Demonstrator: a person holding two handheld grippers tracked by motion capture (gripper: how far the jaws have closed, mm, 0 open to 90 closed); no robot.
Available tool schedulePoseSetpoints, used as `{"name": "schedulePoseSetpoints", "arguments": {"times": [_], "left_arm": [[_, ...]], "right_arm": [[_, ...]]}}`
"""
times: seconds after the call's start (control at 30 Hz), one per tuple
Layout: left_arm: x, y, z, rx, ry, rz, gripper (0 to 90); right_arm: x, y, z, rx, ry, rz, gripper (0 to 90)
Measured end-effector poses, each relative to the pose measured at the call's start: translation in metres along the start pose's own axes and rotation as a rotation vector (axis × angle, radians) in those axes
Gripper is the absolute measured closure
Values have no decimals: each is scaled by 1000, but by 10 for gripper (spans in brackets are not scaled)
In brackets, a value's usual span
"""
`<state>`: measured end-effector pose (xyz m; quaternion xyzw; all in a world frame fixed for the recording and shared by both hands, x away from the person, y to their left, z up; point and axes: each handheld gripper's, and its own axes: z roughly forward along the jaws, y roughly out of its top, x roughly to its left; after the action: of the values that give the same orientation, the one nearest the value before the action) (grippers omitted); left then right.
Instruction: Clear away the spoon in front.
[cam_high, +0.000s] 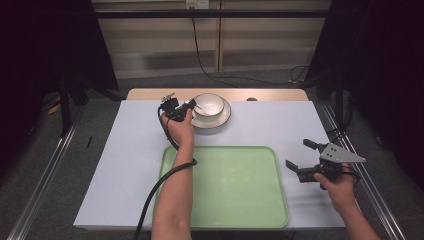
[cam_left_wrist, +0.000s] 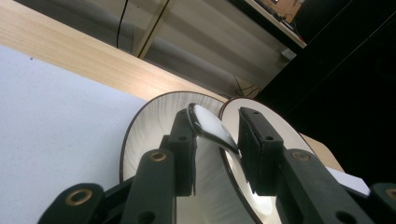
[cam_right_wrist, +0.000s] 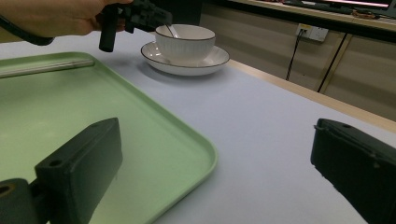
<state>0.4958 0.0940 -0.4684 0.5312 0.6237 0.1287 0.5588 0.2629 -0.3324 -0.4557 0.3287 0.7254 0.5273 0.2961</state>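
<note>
Two gripper jaws hide part of the spoon (cam_left_wrist: 212, 130) in the left gripper view. That spoon leans in the white bowl (cam_high: 209, 104) on its plate (cam_high: 222, 120), at 12 o'clock on the bench (cam_high: 125, 165). Left gripper (cam_high: 190, 106) reaches it, jaws narrow around the handle; whether they pinch is unclear. Right gripper (cam_high: 301, 156) waits wide open, holding nothing, at 3 o'clock beside the green tray (cam_high: 235, 185).

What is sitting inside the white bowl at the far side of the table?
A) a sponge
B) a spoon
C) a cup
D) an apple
B: a spoon handle leans out over the rim of the bowl, which stands on a saucer; the left gripper has that handle between its jaws.
</note>
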Motion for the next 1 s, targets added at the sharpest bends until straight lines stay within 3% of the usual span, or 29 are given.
{"name": "schedulePoseSetpoints", "arguments": {"times": [0.13,0.37,0.4,0.6,0.73,1.0], "left_arm": [[-3,1,-1,-6,-22,-16,719],[-10,5,-2,-17,-32,28,776],[-11,5,-1,-32,-35,13,781],[-15,5,-1,-43,-58,28,807],[-18,5,0,-52,-85,12,822],[-23,6,0,-67,-108,29,848]], "right_arm": [[-1,0,0,-4,5,-3,16],[-1,0,0,-7,-3,-5,16],[-1,0,0,-9,-1,-2,16],[-1,1,-1,-5,6,1,16],[-1,1,-1,-4,9,2,16],[0,0,0,-6,9,1,17]]}}
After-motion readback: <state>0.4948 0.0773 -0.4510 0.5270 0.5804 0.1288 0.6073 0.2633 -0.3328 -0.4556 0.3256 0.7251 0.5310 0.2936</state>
